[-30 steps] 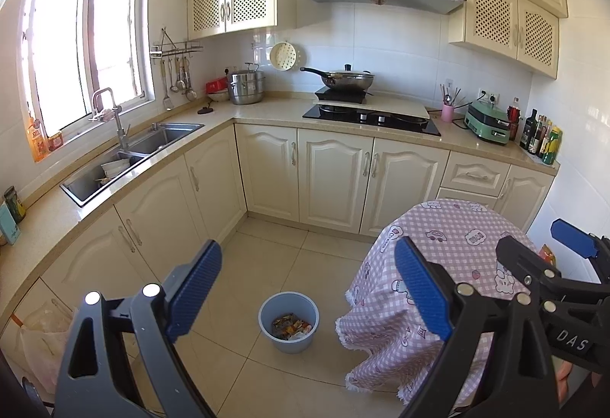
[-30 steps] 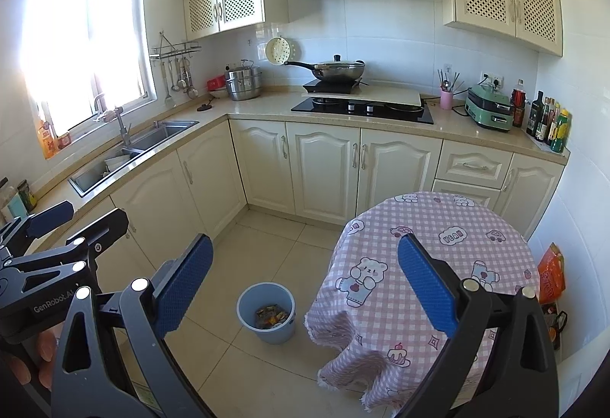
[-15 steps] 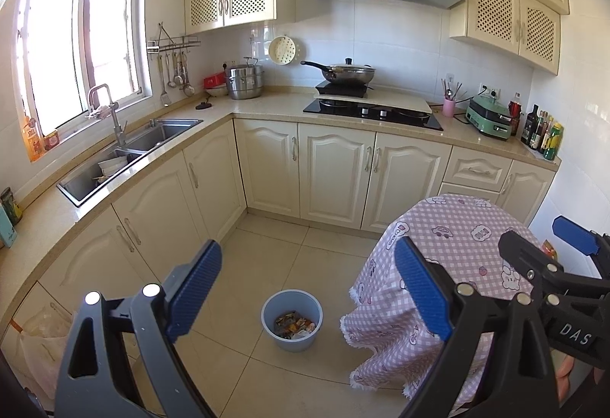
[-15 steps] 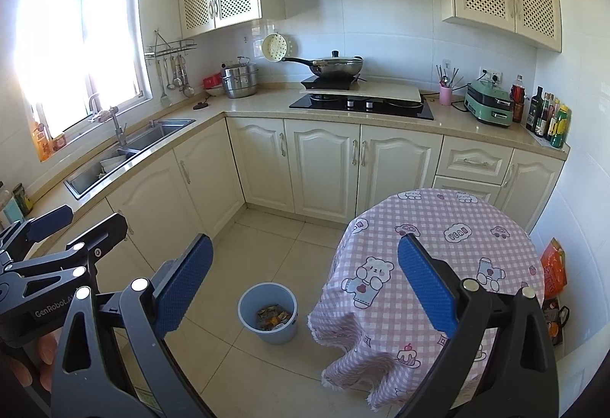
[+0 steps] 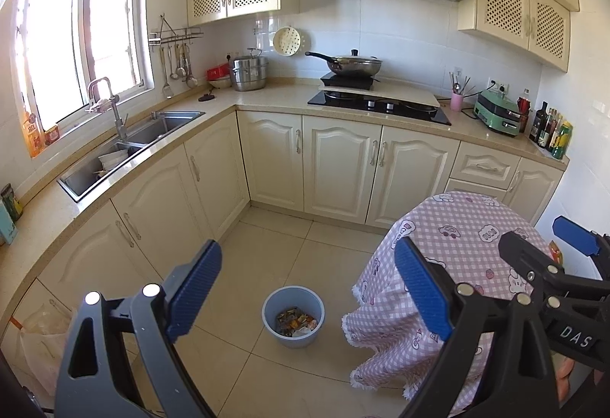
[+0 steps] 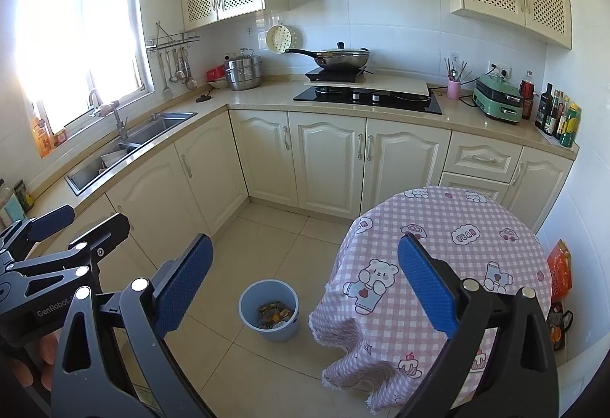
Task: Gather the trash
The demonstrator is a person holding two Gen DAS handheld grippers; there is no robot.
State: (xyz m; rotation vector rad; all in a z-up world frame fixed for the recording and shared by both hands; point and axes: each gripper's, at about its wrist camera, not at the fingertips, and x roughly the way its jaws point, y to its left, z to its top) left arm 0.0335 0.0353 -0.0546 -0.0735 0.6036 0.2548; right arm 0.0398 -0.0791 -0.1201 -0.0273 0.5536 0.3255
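Both grippers are held high above the kitchen floor, side by side, with nothing between their blue pads. The left gripper [image 5: 309,288] is spread wide, and the right gripper [image 6: 305,284] is likewise spread wide and holds nothing. Each is seen at the edge of the other's view.

A small blue bin [image 5: 293,316] is taken as the landmark. It stands upright on the beige floor tiles [image 5: 274,250], and crumpled wrappers and scraps of trash [image 5: 296,320] are seen lying in its bottom. Just to the right of the bin, a round table [image 6: 438,265] is covered with a pink checked cloth printed with cartoon figures; the cloth's hem hangs near the bin, though touching cannot be judged. Behind the bin, cream cabinets [image 5: 339,170] run under a counter on which a stove [image 5: 377,105] with a lidded wok [image 5: 352,63] is set. To the left of the bin, further back, a steel sink [image 5: 129,147] is sunk into the counter under a bright window [image 5: 76,36].
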